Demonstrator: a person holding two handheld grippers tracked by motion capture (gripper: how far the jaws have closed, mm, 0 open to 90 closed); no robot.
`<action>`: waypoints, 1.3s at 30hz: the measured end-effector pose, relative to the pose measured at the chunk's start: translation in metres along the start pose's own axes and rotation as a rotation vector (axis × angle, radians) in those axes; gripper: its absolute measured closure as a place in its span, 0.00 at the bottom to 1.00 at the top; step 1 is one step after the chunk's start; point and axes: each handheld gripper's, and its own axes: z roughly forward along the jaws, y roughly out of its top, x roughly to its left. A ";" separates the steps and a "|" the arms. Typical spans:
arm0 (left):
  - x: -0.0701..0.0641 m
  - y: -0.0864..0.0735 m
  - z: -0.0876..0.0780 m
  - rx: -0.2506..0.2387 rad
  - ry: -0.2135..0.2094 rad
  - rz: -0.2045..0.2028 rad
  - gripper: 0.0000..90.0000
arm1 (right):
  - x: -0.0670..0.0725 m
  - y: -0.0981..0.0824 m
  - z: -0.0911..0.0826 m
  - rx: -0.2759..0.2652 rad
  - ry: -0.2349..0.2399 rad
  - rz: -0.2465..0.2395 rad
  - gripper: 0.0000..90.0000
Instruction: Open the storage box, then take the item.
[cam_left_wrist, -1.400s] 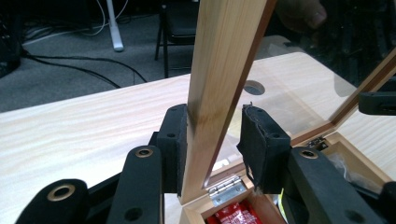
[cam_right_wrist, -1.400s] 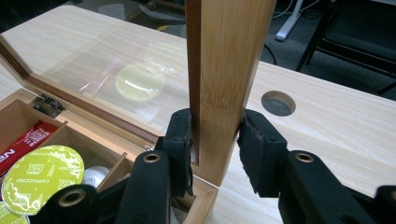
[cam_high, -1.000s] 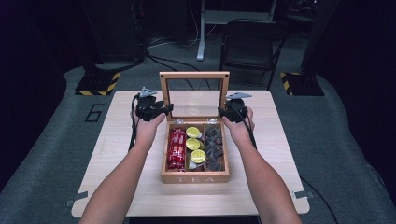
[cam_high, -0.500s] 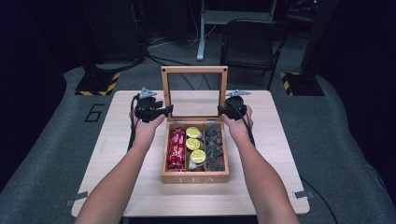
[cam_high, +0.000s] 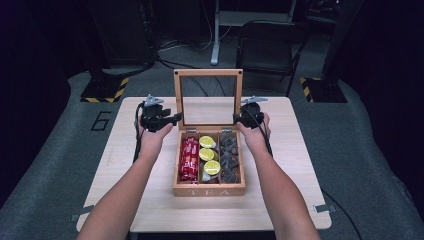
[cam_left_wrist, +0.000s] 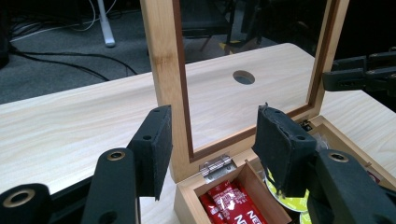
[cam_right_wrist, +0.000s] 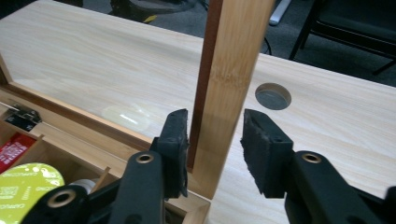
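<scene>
A wooden tea box (cam_high: 209, 190) stands mid-table with its glass lid (cam_high: 207, 73) upright. It holds red packets (cam_high: 189, 159), yellow-green round capsules (cam_high: 209, 155) and dark pieces (cam_high: 230, 157). My left gripper (cam_high: 172, 118) is at the lid's left post (cam_left_wrist: 166, 70), which stands between the jaws of that gripper (cam_left_wrist: 213, 116) with a gap beside each pad. My right gripper (cam_high: 239, 119) straddles the right post (cam_right_wrist: 233, 56). The jaws of this gripper (cam_right_wrist: 215, 116) have just been opening; one pad lies close against the post, the other stands off it. The left jaws have also been opening.
The light wooden table (cam_high: 150, 200) has a round cable hole (cam_right_wrist: 273, 96) behind the lid. A black chair (cam_high: 267, 47) and cables sit on the floor beyond the far edge. Bare tabletop lies to either side of the box.
The lid's top rail stands a little higher and more upright than a second ago. Both hands stay at the lid's posts, barely shifted.
</scene>
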 end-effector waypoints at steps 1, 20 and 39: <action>0.000 -0.001 0.000 -0.004 0.004 0.000 0.52 | 0.001 0.000 0.000 -0.004 0.005 0.001 0.66; 0.005 -0.009 -0.007 0.000 0.012 -0.027 0.49 | 0.029 -0.019 -0.032 -0.080 0.085 -0.087 0.45; -0.006 -0.009 -0.014 0.014 -0.013 0.030 0.47 | 0.053 -0.037 -0.058 -0.048 0.235 -0.123 0.42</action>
